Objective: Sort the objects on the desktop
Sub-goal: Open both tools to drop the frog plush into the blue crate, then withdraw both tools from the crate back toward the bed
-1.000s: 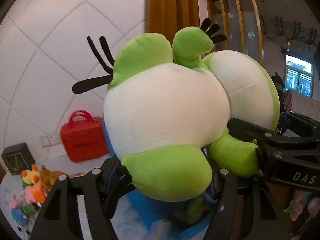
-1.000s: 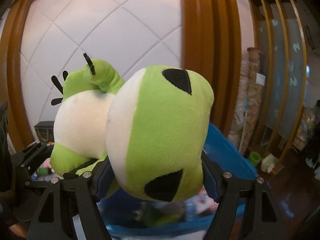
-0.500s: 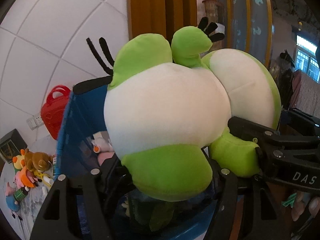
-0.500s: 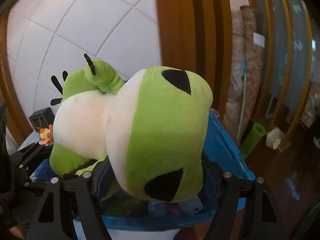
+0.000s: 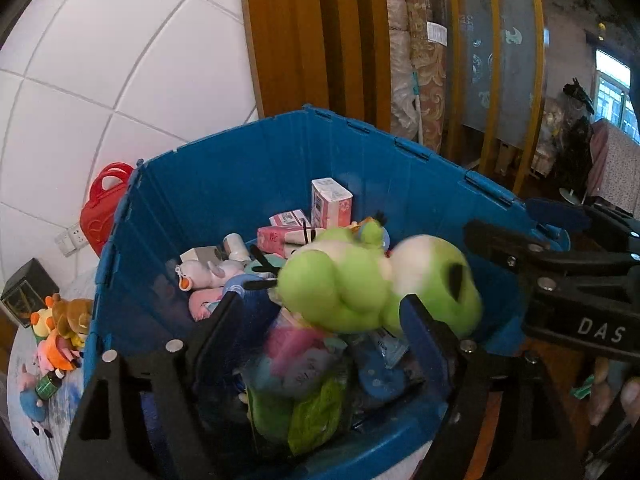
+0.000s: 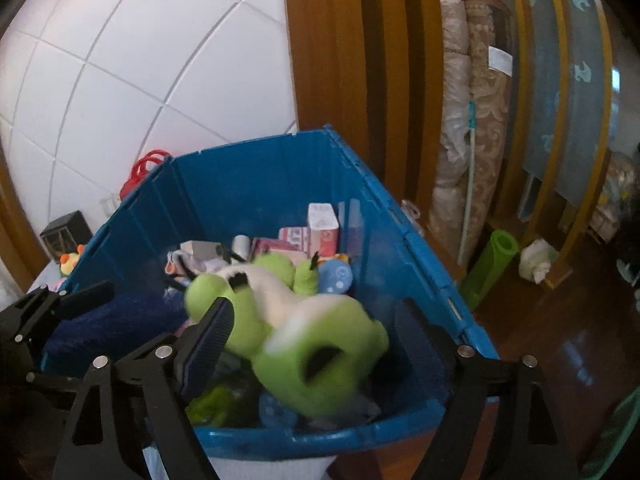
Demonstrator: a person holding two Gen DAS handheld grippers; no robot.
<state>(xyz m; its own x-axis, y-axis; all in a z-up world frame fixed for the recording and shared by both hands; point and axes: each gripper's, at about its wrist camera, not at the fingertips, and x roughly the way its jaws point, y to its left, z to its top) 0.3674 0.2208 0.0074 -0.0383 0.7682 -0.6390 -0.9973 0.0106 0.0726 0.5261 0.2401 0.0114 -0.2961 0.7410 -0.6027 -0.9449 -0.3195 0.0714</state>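
Note:
A green and white frog plush [image 5: 360, 280] [image 6: 312, 344] is blurred in mid-fall inside the blue storage bin [image 5: 280, 160] [image 6: 260, 184], above the toys and cartons that fill it. My left gripper [image 5: 324, 312] hovers over the bin's near rim with its jaws opening, and the pads are off the plush. My right gripper [image 6: 316, 316] is likewise over the near rim, jaws opening, pads clear of the frog's head. Each gripper shows in the other's view: the right gripper [image 5: 560, 272] at the right edge, the left gripper [image 6: 52, 304] at the left edge.
Pink and white cartons [image 5: 330, 204] and small plush toys lie in the bin. Left of it are a red handbag [image 5: 102, 208], a black box [image 5: 24, 296] and several small plush toys [image 5: 60, 328] on a table. Rolled carpets [image 6: 472, 120] and a green roll [image 6: 492, 268] stand at the right.
Both grippers came down over the blue bin and their jaws spread. The frog plush, gripped between them before, has left the pads and dropped into the bin.

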